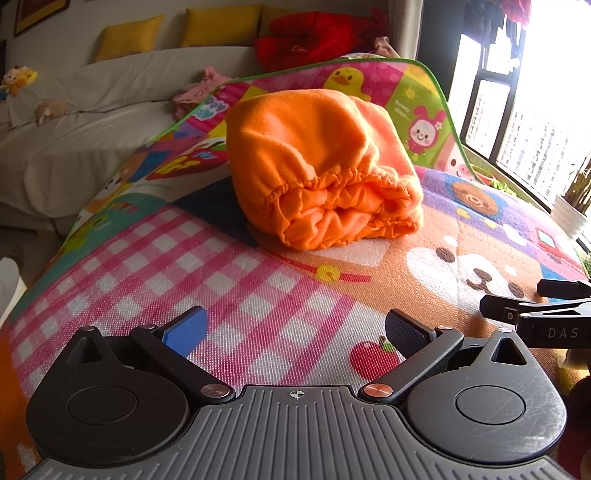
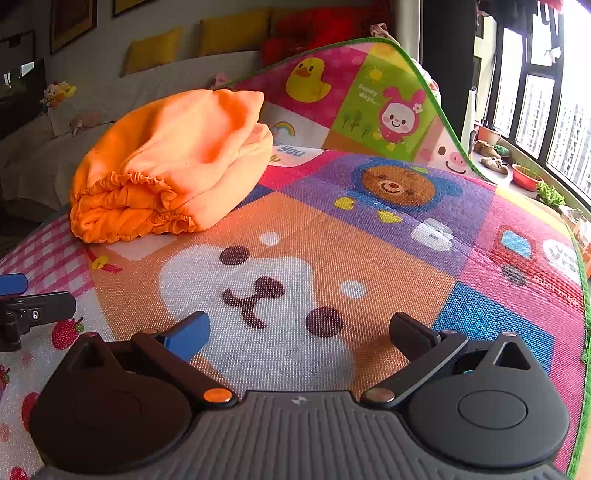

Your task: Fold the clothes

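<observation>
Surface: a cartoon play mat (image 1: 258,295) lay under both grippers, printed with pink gingham, apples, a brown bear face and a small truck; its far edge curled upward, showing a yellow duck and a pink bunny panel
Room: a pale sofa (image 1: 92,122) stood behind the mat; tall dark-framed windows (image 1: 517,110) ran along the right, bright with daylight
Task item: one orange garment (image 1: 317,166), folded into a thick bundle with its gathered elastic hem facing the cameras, rested on the mat's middle, well ahead of the left gripper and to the front-left of the right one
Left gripper: the left gripper (image 1: 295,328) hovered low over the gingham patch, jaws spread wide with nothing between them
Right gripper: the right gripper (image 2: 299,332) hovered over the bear face, jaws likewise spread wide and holding nothing; the two grippers sat side by side, each one's fingertips showing at the edge of the other's view
Containers: a red bowl (image 2: 526,177) of green sprouts sat on the window ledge, beside a second small pot; contents of that one could not be told
Counts: two yellow cushions (image 1: 218,24) on the sofa back, one red plush heap (image 1: 310,37) beside them, one small stuffed toy (image 1: 16,79) at the sofa's left end
</observation>
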`<state>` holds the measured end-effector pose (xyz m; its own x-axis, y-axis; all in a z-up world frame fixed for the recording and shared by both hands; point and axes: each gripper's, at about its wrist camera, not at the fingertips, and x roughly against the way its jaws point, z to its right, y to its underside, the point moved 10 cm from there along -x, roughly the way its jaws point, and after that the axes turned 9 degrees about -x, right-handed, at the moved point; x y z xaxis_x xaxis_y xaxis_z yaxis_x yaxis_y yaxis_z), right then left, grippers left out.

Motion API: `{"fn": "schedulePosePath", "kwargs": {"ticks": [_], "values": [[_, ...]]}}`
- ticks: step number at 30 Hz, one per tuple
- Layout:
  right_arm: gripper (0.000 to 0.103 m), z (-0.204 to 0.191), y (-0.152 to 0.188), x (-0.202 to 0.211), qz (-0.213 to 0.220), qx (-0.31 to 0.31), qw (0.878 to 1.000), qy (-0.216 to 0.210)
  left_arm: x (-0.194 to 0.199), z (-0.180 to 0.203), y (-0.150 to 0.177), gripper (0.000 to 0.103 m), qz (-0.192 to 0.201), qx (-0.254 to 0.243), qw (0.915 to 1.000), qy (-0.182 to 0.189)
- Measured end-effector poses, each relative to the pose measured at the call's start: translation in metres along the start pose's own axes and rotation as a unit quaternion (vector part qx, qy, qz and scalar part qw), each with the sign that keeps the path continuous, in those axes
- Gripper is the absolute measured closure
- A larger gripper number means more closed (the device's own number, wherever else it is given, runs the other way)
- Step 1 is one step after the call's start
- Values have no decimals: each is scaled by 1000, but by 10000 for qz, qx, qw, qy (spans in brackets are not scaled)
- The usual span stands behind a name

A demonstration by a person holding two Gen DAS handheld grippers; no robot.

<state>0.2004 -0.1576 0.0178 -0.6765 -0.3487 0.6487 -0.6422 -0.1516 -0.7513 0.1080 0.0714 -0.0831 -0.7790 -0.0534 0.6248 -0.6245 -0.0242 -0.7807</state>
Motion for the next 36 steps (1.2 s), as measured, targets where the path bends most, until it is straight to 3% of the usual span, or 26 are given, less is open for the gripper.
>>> {"fn": "schedulePosePath", "kwargs": {"ticks": [36], "values": [[0,-1,0,0,-1,-2,10000,-1,2,-3,-1,0,95,190,9997,109]]}}
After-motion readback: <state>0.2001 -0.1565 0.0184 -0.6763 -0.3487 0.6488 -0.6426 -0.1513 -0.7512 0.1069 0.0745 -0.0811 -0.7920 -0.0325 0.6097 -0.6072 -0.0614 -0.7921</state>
